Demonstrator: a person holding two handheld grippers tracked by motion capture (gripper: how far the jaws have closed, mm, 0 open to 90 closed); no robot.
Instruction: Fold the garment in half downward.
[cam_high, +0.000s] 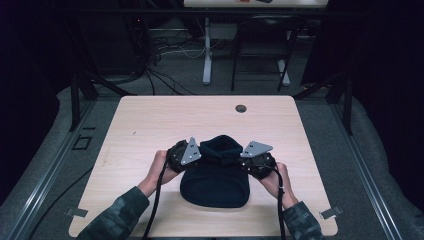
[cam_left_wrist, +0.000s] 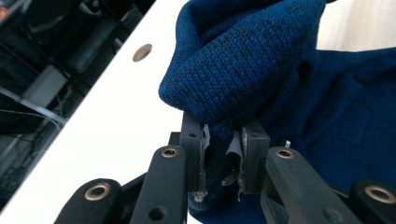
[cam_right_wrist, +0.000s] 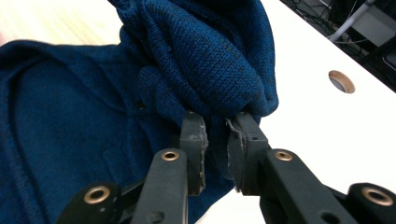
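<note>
Dark blue knit sweater (cam_high: 215, 175) lay at the table's (cam_high: 150, 120) near-middle, left gripper (cam_left_wrist: 223, 154) clenched on its bunched fabric, right gripper (cam_right_wrist: 215, 144) likewise pinching a fold, far part folded over.

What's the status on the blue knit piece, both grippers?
Left gripper shut on blue knit garment, folded edge pinched. Right gripper shut on its opposite side. Garment partly lifted off table. Nothing in the way.
</note>
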